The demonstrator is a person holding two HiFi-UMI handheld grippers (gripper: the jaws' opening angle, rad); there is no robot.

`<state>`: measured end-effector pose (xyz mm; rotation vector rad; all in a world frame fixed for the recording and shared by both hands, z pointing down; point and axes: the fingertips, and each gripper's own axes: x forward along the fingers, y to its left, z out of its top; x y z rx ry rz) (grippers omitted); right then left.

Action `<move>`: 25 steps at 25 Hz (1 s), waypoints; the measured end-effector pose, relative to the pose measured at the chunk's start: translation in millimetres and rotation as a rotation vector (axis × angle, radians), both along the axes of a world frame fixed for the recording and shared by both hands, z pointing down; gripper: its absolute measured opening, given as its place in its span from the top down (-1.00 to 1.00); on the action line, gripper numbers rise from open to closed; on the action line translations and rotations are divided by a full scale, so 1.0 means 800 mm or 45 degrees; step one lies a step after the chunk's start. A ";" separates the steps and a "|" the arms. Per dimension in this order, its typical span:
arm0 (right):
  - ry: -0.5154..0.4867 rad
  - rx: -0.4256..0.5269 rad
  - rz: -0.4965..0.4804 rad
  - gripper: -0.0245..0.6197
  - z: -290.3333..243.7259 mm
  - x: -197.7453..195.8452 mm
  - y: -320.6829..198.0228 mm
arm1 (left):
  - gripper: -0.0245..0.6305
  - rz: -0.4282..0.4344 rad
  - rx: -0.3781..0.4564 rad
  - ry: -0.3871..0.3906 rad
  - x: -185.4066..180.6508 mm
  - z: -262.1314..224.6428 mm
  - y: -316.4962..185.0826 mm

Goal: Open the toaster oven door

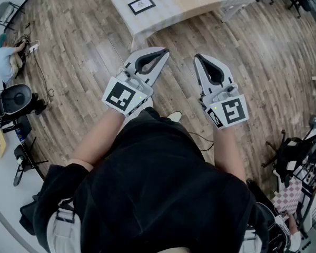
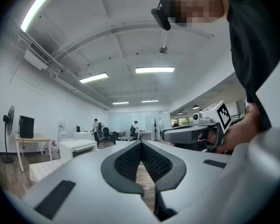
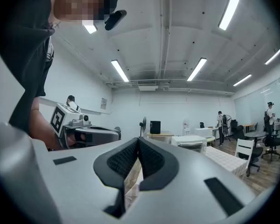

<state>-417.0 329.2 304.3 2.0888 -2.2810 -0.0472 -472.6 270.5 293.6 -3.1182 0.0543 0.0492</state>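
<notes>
A white toaster oven (image 3: pixel 192 143) stands on a table far ahead in the right gripper view, its door closed; the left gripper view shows a white appliance (image 2: pixel 77 147) that may be the same one. It does not show in the head view. Both grippers hang side by side in front of the person's torso, over the wooden floor and well short of the oven. My left gripper (image 1: pixel 162 51) has its jaws together at the tips with nothing between them. My right gripper (image 1: pixel 198 57) is likewise shut and empty. Each gripper view shows the other gripper beside it.
A table with a checkered cloth (image 1: pixel 200 4) stands ahead, with a framed card (image 1: pixel 141 5) on it. At the left a person (image 1: pixel 5 57) sits on the floor near cables and a black chair (image 1: pixel 16 99). Equipment crowds the right edge. Other people stand far off in the room.
</notes>
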 end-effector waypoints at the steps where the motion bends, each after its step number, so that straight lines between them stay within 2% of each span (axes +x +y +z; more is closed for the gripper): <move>1: 0.000 0.000 -0.003 0.87 0.001 -0.002 0.001 | 0.87 0.000 -0.001 -0.003 -0.002 0.003 0.002; 10: -0.043 0.019 -0.001 0.87 0.002 -0.002 0.017 | 0.87 0.002 0.006 0.002 -0.007 0.007 0.018; 17: -0.071 0.004 0.034 0.87 0.002 0.018 0.028 | 0.87 0.005 0.006 0.009 0.006 0.003 0.029; 25: -0.052 0.044 0.041 0.87 0.000 0.024 0.060 | 0.87 0.048 0.018 -0.004 0.013 0.007 0.064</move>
